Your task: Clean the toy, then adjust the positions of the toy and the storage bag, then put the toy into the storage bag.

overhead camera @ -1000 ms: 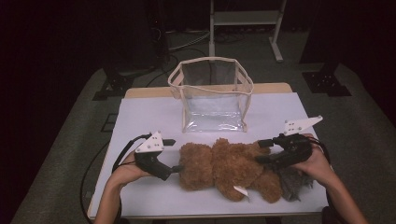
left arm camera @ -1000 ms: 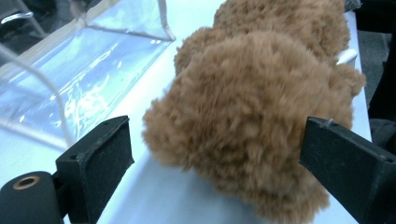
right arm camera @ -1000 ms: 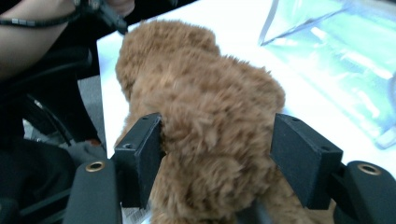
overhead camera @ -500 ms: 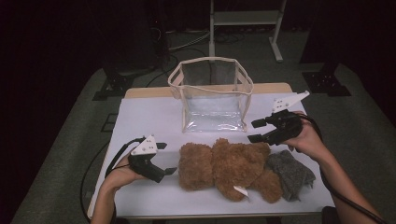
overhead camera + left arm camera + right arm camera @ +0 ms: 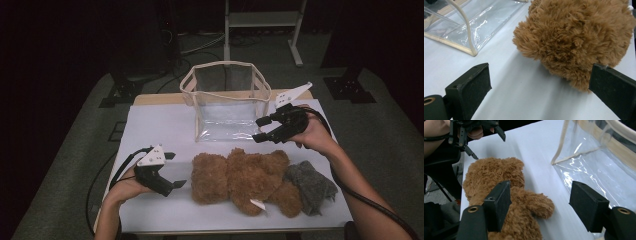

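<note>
- Teddy bear (image 5: 240, 175) lies flat on the white table (image 5: 155, 125), near the front edge, head end toward the left gripper. White tag sticks out at its lower side.
- Nothing holds it. Looks like packing work: bear goes into the clear bag (image 5: 227, 102), and that is not started as far as the frames show.
- Grey cloth (image 5: 310, 185) lies against the bear's right end, touching it. Also loose on the table.
- Left gripper (image 5: 172, 170) sits low just beside the bear's head, jaws apart and empty. In the left gripper view the bear (image 5: 576, 40) fills the space ahead of the pads, with one pad just beside the fur; can't tell whether it touches.
- Right gripper (image 5: 262, 129) is lifted above the table between the bear and the bag's front wall, jaws apart, empty. Its own view looks down past the bear's arm (image 5: 536, 203) with the bag (image 5: 599, 170) at the right side.
- Clear bag stands upright behind the bear, mouth open at the top, cream trim around the rim. Inside looks empty.
- Status: zero items bagged. Left: grip the bear, lift, drop through the open top; probably the grey cloth too.
- Risk call: bag is soft-walled, may fold or slide when the bear pushes in; one gripper may need to steady the rim.
</note>
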Available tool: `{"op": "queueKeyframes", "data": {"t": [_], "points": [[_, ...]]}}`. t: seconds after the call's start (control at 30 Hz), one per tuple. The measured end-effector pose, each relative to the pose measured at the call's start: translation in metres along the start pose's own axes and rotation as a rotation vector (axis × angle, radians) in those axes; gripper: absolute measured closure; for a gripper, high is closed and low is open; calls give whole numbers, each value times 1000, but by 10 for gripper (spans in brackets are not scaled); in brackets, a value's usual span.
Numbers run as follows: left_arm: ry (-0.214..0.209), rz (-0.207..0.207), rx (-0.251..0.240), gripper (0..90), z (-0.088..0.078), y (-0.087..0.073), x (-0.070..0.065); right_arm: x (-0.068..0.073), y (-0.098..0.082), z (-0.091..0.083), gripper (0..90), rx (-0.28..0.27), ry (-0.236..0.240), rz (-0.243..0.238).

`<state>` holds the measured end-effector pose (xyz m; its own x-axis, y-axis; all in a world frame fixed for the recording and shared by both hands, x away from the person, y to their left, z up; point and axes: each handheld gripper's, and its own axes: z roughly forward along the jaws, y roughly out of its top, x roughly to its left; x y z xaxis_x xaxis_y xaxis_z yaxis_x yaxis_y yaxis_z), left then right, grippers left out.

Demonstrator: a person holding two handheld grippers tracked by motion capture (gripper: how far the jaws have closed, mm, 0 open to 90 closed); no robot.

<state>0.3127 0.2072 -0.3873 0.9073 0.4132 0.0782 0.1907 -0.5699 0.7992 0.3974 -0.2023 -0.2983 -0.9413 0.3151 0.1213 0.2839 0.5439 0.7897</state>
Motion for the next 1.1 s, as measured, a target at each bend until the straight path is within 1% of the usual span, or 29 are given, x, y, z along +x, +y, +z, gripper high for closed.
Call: {"op": "queueKeyframes", "data": {"t": [0.07,0.17,0.27,0.4,0.5,0.63,0.7,0.8,0.93,1.1], "points": [[2,-3,-3,32,-1,0,1,1,3,3,318,2,7,-12],[6,-6,4,32,-1,-1,1,1,7,7,318,12,14,-16],[0,-2,6,32,-1,-1,0,1,10,10,318,15,24,-23],[0,-2,6,32,-2,0,1,3,15,12,323,21,30,-38],[4,-3,1,32,-3,0,2,3,20,13,324,14,37,-48],[1,-3,0,32,-4,-3,3,3,27,14,325,20,38,-59],[9,-16,-4,32,-5,-3,3,3,31,16,325,19,42,-65],[11,-19,-2,32,-5,-4,4,3,38,18,325,26,46,-77],[14,-17,11,32,-5,-4,3,4,49,18,325,39,44,-109],[15,-20,-7,32,-8,-3,2,2,62,18,325,30,51,-126]]}}
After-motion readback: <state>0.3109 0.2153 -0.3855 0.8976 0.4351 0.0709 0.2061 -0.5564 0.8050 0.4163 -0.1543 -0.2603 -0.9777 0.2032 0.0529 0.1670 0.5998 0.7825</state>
